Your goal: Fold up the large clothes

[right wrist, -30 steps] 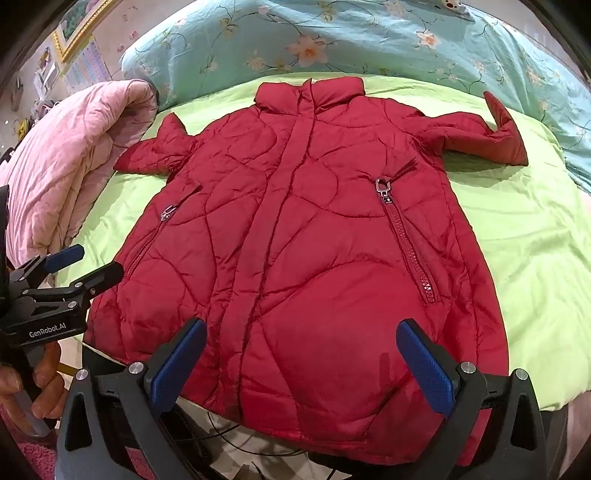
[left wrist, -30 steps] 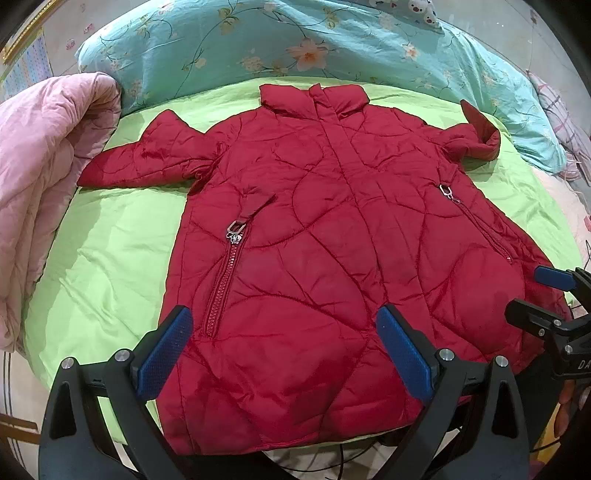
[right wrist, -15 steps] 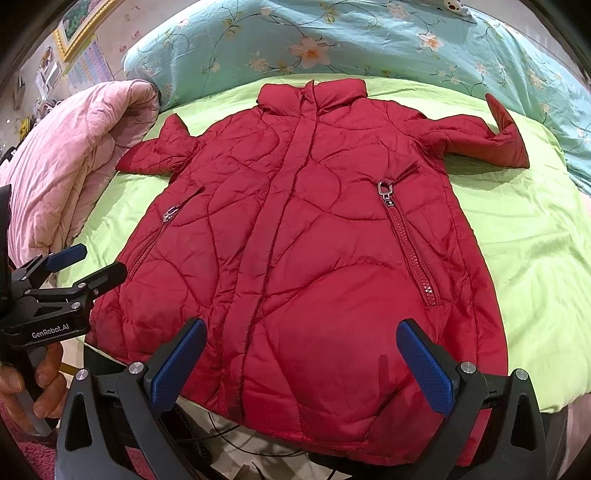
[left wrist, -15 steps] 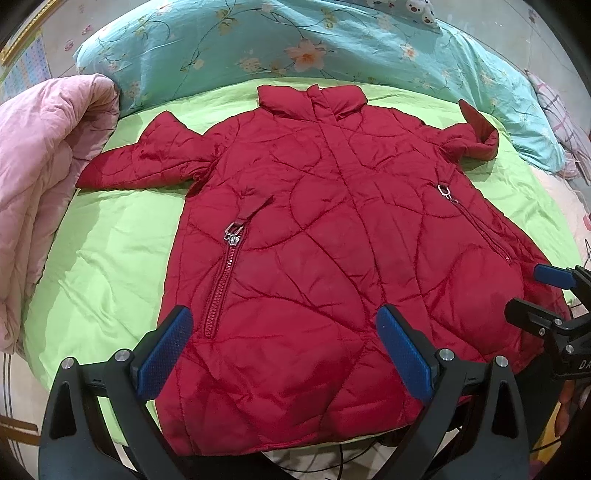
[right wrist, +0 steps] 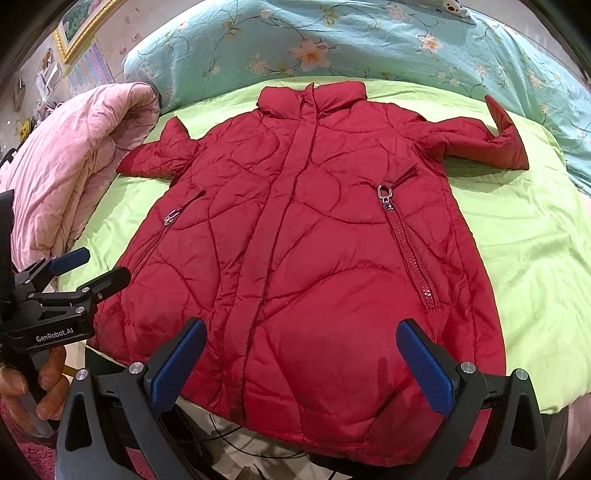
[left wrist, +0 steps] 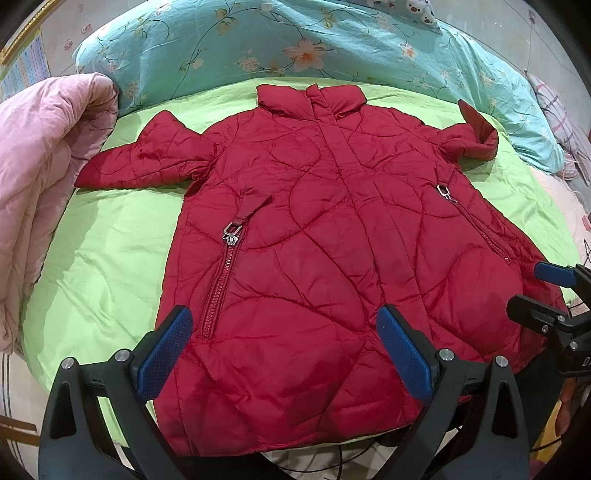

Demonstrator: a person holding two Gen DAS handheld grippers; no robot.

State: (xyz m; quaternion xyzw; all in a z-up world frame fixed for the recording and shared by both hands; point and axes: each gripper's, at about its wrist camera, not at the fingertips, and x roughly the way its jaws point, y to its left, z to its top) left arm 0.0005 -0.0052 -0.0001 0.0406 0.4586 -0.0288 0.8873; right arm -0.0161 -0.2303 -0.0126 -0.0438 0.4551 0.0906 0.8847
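Here the red quilted coat [left wrist: 314, 266] lies flat, unfolded, on the green sheet [left wrist: 110, 266]. Left gripper [left wrist: 284, 354] and right gripper [right wrist: 301, 363] hover near the hem, jaws wide and empty. Slippery padding could slide from a shallow pinch.

A bedroom in a home; a bed spread with a lime-green sheet [right wrist: 517, 236] fills most of both views; along its far edge lies a long turquoise bolster or quilt printed with flowers and vines [left wrist: 280, 48]; a pink quilted comforter [right wrist: 70, 166] is bunched up at the left side of the bed; a checked fabric [left wrist: 561, 114] lies at the far right; on the wall behind, a gilt-framed picture [right wrist: 85, 26] hangs above a coloured chart [right wrist: 88, 66]; small clutter stands beside it, too blurred to identify.
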